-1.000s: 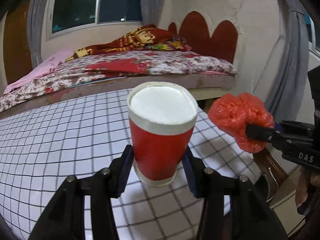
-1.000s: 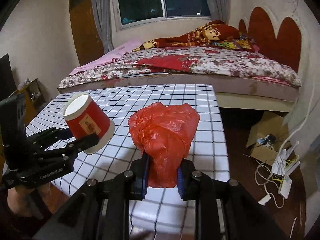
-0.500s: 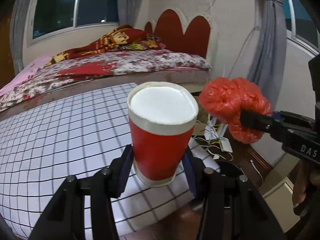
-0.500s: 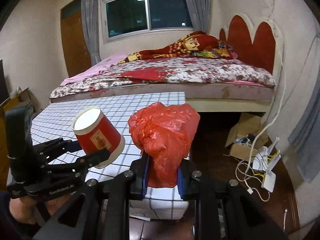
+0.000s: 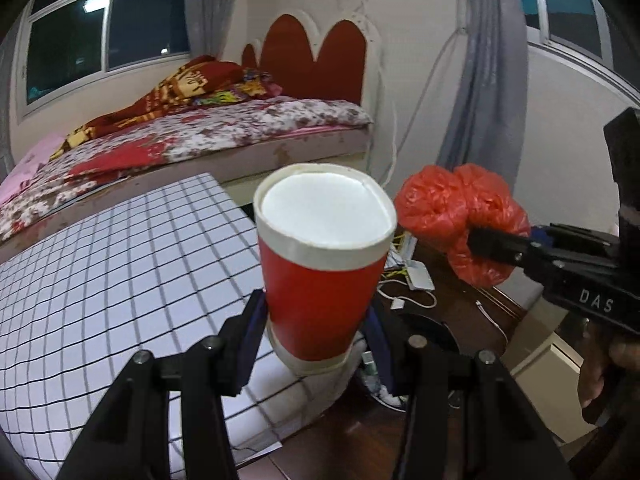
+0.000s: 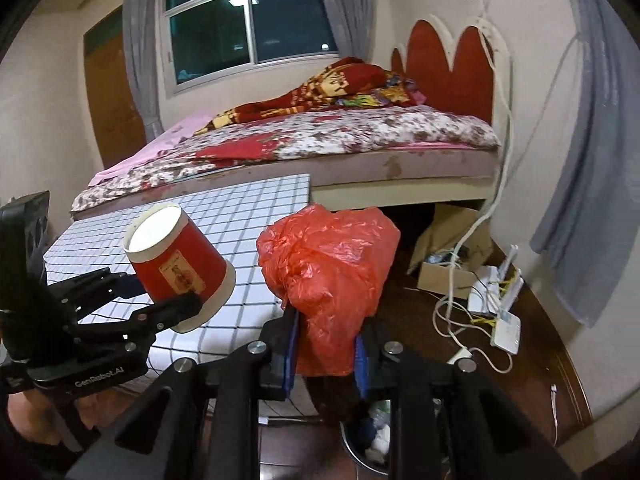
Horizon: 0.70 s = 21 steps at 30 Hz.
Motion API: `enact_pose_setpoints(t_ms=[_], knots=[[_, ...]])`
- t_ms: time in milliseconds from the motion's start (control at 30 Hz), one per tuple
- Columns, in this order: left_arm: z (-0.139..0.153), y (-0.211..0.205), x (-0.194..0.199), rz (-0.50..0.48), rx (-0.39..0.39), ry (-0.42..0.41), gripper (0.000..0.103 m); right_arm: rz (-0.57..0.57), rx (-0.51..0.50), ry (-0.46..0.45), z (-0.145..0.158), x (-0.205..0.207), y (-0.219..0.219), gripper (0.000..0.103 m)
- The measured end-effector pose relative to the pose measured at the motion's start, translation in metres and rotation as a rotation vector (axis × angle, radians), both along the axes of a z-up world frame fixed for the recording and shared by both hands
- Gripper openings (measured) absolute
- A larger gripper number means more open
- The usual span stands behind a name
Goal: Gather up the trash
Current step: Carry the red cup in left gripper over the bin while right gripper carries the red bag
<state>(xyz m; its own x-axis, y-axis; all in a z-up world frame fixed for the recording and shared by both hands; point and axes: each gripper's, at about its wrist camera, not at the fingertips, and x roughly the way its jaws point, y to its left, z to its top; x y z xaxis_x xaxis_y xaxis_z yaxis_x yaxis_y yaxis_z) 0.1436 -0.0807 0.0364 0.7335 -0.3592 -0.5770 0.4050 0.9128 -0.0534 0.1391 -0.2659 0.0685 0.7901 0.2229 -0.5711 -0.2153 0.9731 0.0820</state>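
A red paper cup [image 5: 320,264] with a white rim is held upright in my left gripper [image 5: 316,320], whose pads press on its lower part. In the right wrist view the same cup [image 6: 176,268] appears tilted in the left gripper [image 6: 160,296], over the table's right edge. A crumpled red plastic bag [image 6: 332,280] is pinched in my right gripper [image 6: 324,344], past the table edge and above the floor. The left wrist view shows that bag [image 5: 452,208] to the right of the cup. A dark round bin [image 6: 368,440] with trash in it sits on the floor below the bag.
The table with a white grid cloth [image 5: 100,280] lies to the left. A bed [image 6: 360,136] stands behind it. On the wooden floor at the right are a cardboard box [image 6: 444,276], white cables and a router [image 6: 504,320]. A grey curtain [image 6: 580,200] hangs at the right.
Both grippers have carried the cup and the bag to the right, from over the table to past its right edge. The floor and the bin have come into view.
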Motion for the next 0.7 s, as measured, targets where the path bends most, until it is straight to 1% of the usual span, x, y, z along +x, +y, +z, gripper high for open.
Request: enact_pose_setpoints(t_ms=[200, 400, 700], knots=[[-0.006, -0.032, -0.008, -0.057, 0.016, 0.009, 0.05, -0.067, -0.001, 0.021, -0.01, -0.014, -0.035, 0.024], [-0.017, -0.06, -0.014, -0.106, 0.017, 0.04, 0.05, -0.148, 0.007, 0.055, -0.026, -0.029, -0.076, 0.024], [-0.032, -0.096, -0.024, -0.173, 0.031, 0.073, 0.05, -0.212, -0.002, 0.074, -0.037, -0.052, -0.109, 0.024]])
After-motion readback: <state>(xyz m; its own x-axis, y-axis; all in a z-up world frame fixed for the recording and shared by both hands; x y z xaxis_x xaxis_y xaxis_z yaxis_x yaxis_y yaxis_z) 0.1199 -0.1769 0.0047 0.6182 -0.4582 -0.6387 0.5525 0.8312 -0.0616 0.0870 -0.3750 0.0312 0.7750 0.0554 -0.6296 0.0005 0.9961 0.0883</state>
